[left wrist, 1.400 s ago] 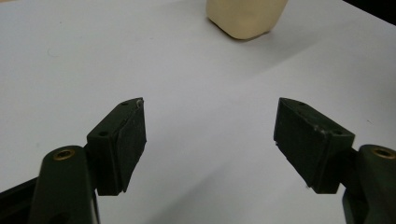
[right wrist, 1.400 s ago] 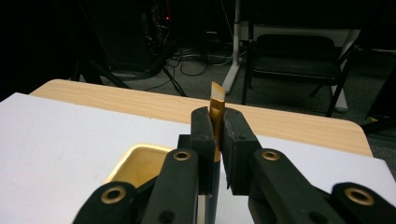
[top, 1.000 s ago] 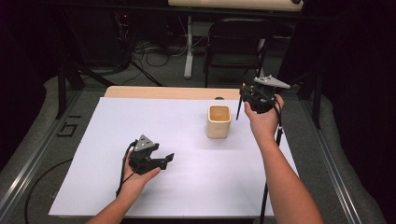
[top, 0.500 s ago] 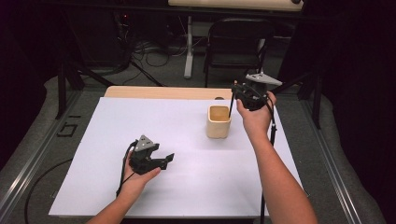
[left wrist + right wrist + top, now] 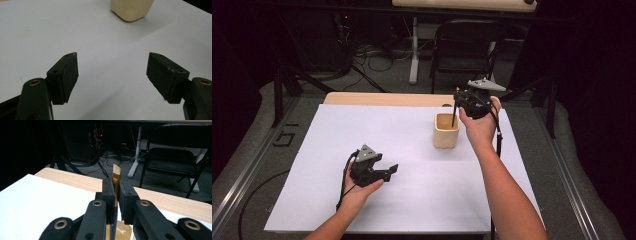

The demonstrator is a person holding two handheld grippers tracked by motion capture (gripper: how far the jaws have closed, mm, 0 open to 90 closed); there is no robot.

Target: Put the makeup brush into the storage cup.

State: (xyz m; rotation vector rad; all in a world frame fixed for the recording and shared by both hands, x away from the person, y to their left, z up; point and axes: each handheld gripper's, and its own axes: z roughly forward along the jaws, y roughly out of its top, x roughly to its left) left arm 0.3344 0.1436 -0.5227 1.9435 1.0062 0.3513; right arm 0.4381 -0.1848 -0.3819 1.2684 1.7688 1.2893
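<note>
We see the right gripper [image 5: 455, 102] above the far right part of the white-covered table [image 5: 412, 200], jaws clamped tight on a thin pen-like stick w/ dark shaft and gold slanted top [image 5: 115, 178]. The stick hangs approx upright, lower end over the open mouth of the cream square-ish cup [image 5: 446, 130]; can't tell if the tip is touching the inside. In the right gripper view the cup [image 5: 122, 230] sits directly below the jaws. The left gripper [image 5: 388, 170] rests low at the near-left of the table, well apart from the cup, jaws spread wide w/ nothing btwn them. A black folding chair [image 5: 464, 47] stands behind the table.
</note>
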